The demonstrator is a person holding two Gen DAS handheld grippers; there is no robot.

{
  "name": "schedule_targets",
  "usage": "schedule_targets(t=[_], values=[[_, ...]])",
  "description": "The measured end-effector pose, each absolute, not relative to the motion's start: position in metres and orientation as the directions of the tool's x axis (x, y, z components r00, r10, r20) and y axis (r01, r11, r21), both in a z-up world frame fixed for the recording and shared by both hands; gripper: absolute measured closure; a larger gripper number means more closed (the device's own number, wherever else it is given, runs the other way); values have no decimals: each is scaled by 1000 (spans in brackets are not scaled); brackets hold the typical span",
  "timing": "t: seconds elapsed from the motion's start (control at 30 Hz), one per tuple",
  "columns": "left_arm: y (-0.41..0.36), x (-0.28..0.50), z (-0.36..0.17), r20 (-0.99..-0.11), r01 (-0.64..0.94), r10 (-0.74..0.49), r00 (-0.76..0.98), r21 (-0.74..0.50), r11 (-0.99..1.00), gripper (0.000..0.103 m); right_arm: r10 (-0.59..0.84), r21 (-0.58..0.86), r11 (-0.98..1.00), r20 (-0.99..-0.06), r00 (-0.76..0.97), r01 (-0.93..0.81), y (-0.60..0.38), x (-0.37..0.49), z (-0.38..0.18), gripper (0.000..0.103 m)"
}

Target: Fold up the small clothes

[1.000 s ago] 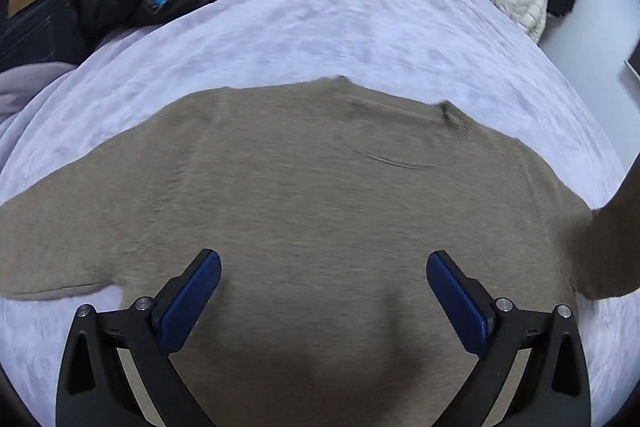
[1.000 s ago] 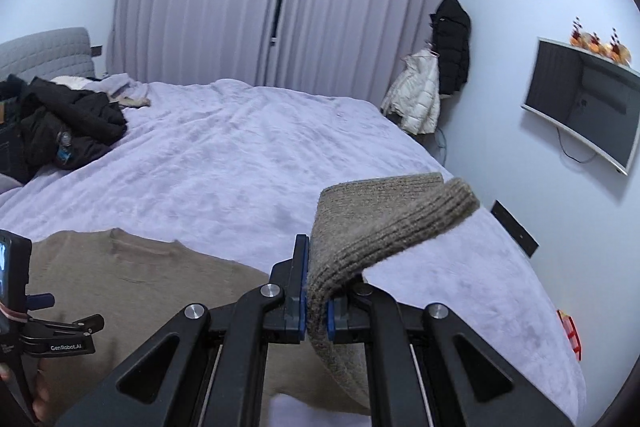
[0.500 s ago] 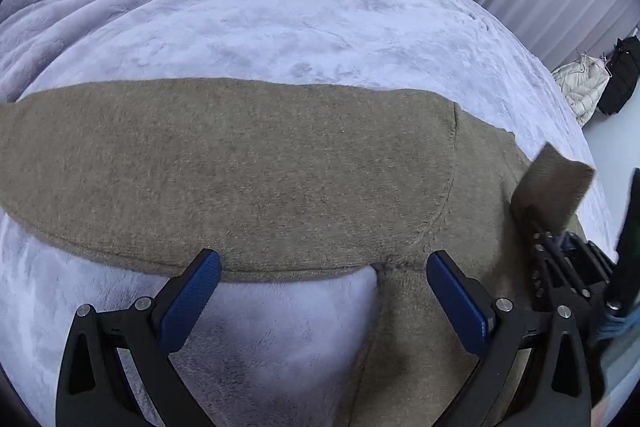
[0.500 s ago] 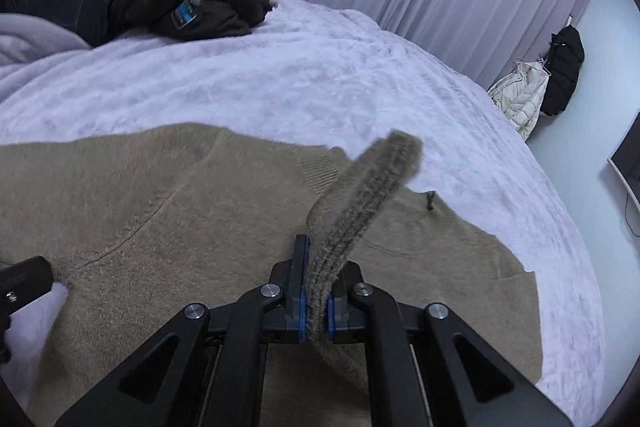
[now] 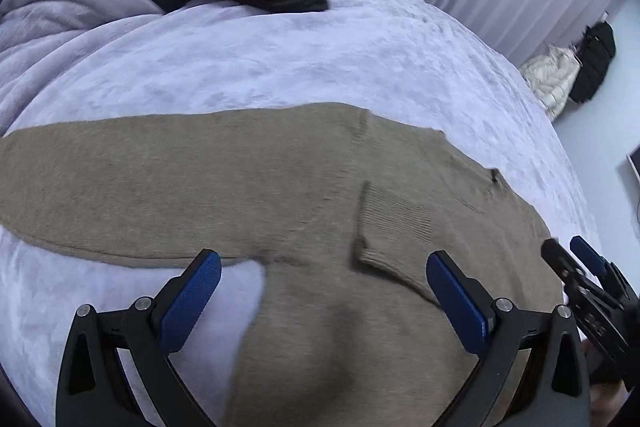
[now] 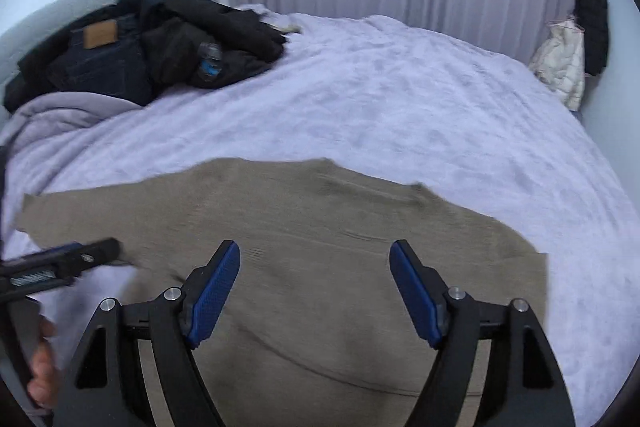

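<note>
A tan knit sweater [image 5: 248, 187] lies flat on the lavender bed; it also shows in the right wrist view [image 6: 328, 227]. Its right sleeve is folded across the chest, ribbed cuff [image 5: 394, 223] lying on the body. Its left sleeve [image 5: 80, 187] stretches out to the left. My left gripper [image 5: 324, 291] is open and empty above the sweater's left armpit area. My right gripper [image 6: 316, 287] is open and empty over the sweater body; it also shows at the right edge of the left wrist view [image 5: 576, 259].
The lavender blanket [image 6: 400, 99] covers the bed. A pile of dark jackets and jeans [image 6: 140, 47] lies at the far left near the headboard. A white and a black coat [image 6: 576, 39] hang by the curtains at the right.
My right gripper carried the right sleeve's cuff over the sweater, opened and let it go on the chest. My left gripper shifted left toward the left sleeve, staying open.
</note>
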State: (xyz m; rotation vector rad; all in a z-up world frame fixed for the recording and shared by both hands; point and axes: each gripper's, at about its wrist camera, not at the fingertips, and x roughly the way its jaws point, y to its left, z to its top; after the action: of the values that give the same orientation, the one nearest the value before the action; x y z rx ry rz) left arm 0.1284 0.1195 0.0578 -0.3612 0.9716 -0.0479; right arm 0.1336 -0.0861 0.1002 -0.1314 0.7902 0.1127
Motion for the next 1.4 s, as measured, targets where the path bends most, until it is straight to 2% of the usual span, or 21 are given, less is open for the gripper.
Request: schedule_targets(t=[0.07,0.1,0.23,0.3,0.37,0.43,0.5,0.63,0.73,0.83,0.9,0.97,1.03,1.1,1.17,1.23,1.4], values=[[75,136,63,-798,-39,-221,561,-292,956,0,-125,-187,982,-740,661,-23,-132,141,82,23],[50,141,65,-800,5,-230,555,-273,962,0,-157,-193,981,-755,636,13,-151,143,74,23],[-40,164,52,-810,209,-271,519,-187,960,0,-140,-113,990,-820,555,83,-200,145,34,23],[-61,179,25,-868,187,-147,474,-64,980,0,-151,-131,989,-832,534,76,-205,144,11,22],[-56,182,2,-887,174,-85,454,-5,985,0,-118,-85,993,-803,584,83,-212,137,3,19],[-39,174,4,-860,184,-130,494,-43,982,0,-94,-50,995,-780,619,89,-215,132,0,19],[-21,166,8,-852,164,-103,513,-20,986,0,-106,-65,994,-767,632,88,-211,130,0,18],[19,161,10,-849,84,-67,524,-27,996,0,-101,-62,995,-770,631,84,-213,128,-1,17],[36,162,15,-848,-23,19,530,8,1000,0,-94,-63,995,-798,595,72,-216,133,8,17],[36,168,29,-837,-46,-60,544,-101,994,0,-67,-55,998,-785,616,40,-207,132,31,17],[18,177,34,-833,-2,-133,537,-159,987,0,-54,-65,998,-763,644,7,-194,133,40,17],[-5,188,30,-840,51,-181,512,-180,982,0,-21,-77,995,-796,605,-68,-175,146,31,17],[-23,201,14,-880,76,-143,452,-122,990,0,15,-67,988,-847,532,-136,-162,162,13,17],[-19,211,4,-885,66,-124,448,-106,992,0,-14,-109,984,-840,543,-144,-165,173,8,16],[-9,219,-1,-887,63,-112,447,-94,994,0,-43,-124,986,-842,538,-115,-179,186,10,15],[3,222,2,-882,65,-124,454,-106,992,0,-33,-74,996,-847,531,-57,-204,198,14,15],[26,216,4,-877,11,-1,481,5,1000,0,-19,11,998,-859,511,55,-250,205,18,15]])
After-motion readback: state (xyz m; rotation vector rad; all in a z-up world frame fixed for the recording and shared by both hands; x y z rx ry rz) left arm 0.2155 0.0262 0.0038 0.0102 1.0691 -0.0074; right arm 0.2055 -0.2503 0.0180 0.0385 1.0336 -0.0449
